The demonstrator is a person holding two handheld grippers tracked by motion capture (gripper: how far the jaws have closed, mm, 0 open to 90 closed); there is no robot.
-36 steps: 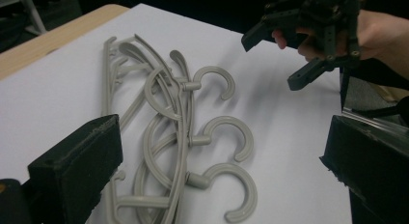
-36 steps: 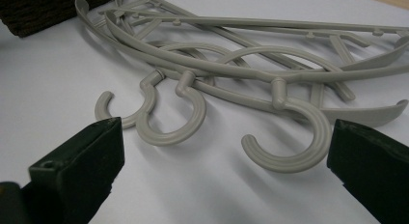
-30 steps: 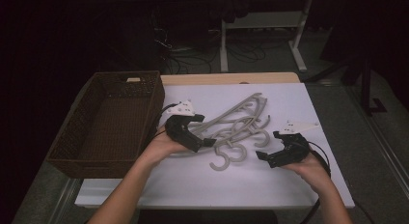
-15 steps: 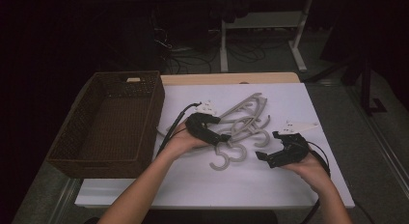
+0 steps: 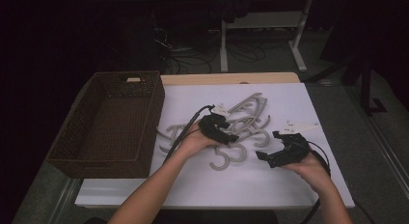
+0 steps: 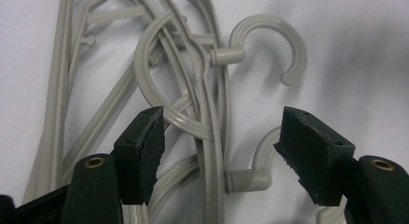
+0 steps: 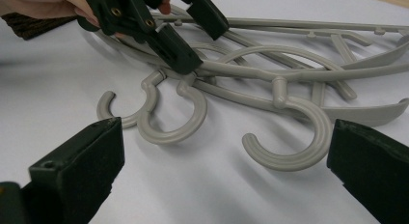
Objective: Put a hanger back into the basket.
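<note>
we list: grey hangers (image 5: 243, 125), tangled in a pile mid-sheet on the white table (image 5: 308, 185), right of the wicker basket (image 5: 108, 122). left gripper (image 5: 231, 137), jaws just been closing, straddles their necks without pressing. right gripper (image 5: 263, 158) gapes wide, holding nothing, near the hooks.

Counted one dark wicker basket (image 5: 109, 122) on the table (image 5: 308, 185) and one tangled pile of grey plastic hangers (image 5: 243, 122). I could make out four hooks, but the exact hanger count was too tangled to tell. Two grippers in play: left gripper (image 5: 230, 137) and right gripper (image 5: 262, 157).
</note>
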